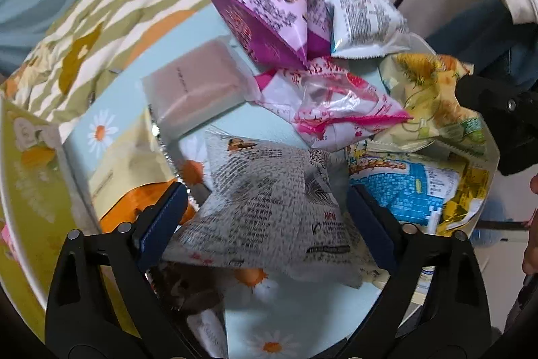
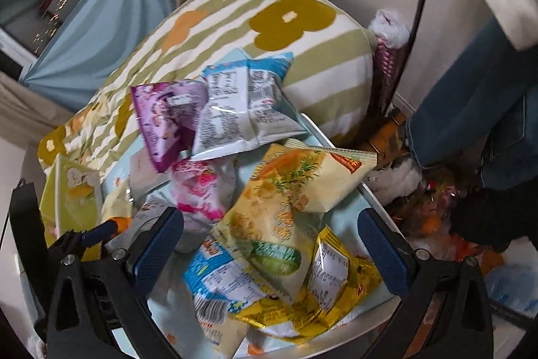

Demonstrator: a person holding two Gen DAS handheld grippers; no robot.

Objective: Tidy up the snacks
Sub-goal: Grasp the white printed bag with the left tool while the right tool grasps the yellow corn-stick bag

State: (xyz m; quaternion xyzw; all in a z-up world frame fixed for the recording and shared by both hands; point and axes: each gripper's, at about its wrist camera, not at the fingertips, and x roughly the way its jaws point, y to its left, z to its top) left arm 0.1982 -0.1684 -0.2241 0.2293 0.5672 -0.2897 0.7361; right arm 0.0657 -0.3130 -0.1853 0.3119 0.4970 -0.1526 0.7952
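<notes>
clearly the step in hand is a first pick from the heap, and both tools are poised over it. the snacks lie piled on a pale blue daisy-print surface (image 1: 296,318), with a striped flowered cushion (image 2: 235,32) behind it.

the left gripper (image 1: 265,217) stands fairly wide, its blue pads on either side of a white printed packet (image 1: 269,201) that lies at the near edge of the pile. the pads look close to the packet's sides, but whether they press on it cannot be told through the blur. a good grasp here probably means closing on the puffed middle of the bag, not on its crimped end, which would likely slip out.

the right gripper (image 2: 269,248) is spread wide and holds nothing. below it lie a yellow packet (image 2: 285,201), a blue and white packet (image 2: 222,281) and a gold foil packet (image 2: 336,285), overlapping one another. the yellow one lies on top, so it seems the sensible one to take first; pulling a lower bag could drag its neighbours off the edge of the surface, which is near on that side.

further back, a purple packet (image 1: 262,12), a pink packet (image 1: 333,103) and a frosted wrapped block (image 1: 198,83) lie apart from both tools and need no care yet.
</notes>
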